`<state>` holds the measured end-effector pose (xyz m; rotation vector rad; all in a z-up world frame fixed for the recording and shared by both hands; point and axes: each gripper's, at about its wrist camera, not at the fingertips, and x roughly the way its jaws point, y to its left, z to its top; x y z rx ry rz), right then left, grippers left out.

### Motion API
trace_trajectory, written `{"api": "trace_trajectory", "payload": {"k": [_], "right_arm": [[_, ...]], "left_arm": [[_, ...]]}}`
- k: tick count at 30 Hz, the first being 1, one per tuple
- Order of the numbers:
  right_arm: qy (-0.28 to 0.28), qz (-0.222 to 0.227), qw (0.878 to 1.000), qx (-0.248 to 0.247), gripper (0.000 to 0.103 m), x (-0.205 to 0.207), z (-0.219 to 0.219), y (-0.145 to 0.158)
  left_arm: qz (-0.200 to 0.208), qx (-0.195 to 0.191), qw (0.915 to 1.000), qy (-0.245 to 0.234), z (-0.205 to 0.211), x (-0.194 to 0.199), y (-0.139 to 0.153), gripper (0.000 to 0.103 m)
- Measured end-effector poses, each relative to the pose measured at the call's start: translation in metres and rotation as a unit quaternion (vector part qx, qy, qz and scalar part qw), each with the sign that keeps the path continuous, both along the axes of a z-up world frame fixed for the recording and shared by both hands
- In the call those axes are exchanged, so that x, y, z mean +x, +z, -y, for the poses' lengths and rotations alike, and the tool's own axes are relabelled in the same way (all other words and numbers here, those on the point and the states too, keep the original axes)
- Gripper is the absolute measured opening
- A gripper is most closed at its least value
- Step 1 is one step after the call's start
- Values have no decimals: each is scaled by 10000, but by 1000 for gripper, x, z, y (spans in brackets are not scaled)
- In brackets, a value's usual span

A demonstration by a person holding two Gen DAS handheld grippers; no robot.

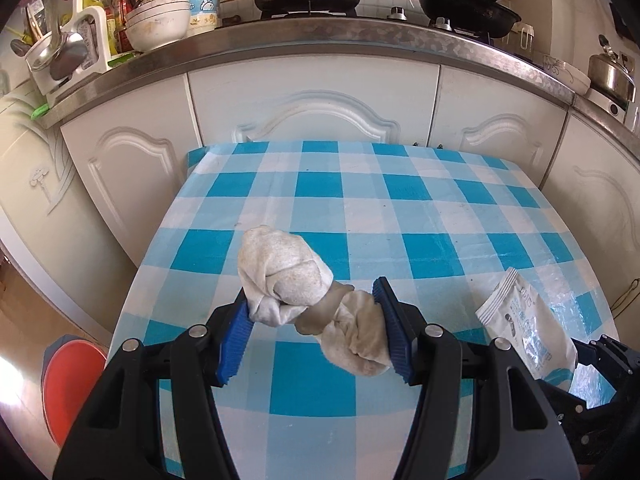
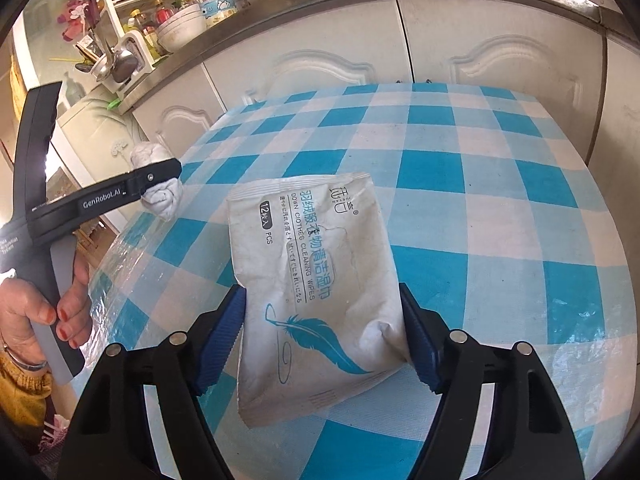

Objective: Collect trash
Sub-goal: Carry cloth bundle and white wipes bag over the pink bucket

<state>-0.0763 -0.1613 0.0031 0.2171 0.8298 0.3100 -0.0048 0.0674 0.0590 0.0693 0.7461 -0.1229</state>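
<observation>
Two grippers over blue-checked tablecloth (image 1: 360,208) by white cabinets (image 1: 312,108): left (image 1: 314,316) pinching wad (image 1: 280,276), right (image 2: 322,334) closing around pack (image 2: 316,280)

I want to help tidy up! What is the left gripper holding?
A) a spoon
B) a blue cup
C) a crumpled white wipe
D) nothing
C: in the left wrist view, the left gripper has its blue pads pressed on a crumpled white wipe, above the checked tablecloth.
</observation>
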Motion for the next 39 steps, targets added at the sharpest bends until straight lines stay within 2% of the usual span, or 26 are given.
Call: {"api": "trace_trajectory", "payload": {"k": [13, 23, 30, 39], "right_arm": [[-72, 59, 9990, 445, 74, 0, -8, 11], [137, 101, 9986, 510, 74, 0, -42, 22], [460, 114, 9976, 513, 74, -4, -82, 36], [1253, 214, 9916, 236, 74, -8, -171, 65]], "left_arm": [[-9, -166, 9995, 274, -53, -22, -2, 60], [48, -365, 9978, 550, -107, -48, 4, 60], [140, -509, 9944, 921, -162, -71, 8, 60], [77, -725, 9831, 1681, -254, -98, -3, 60]]}}
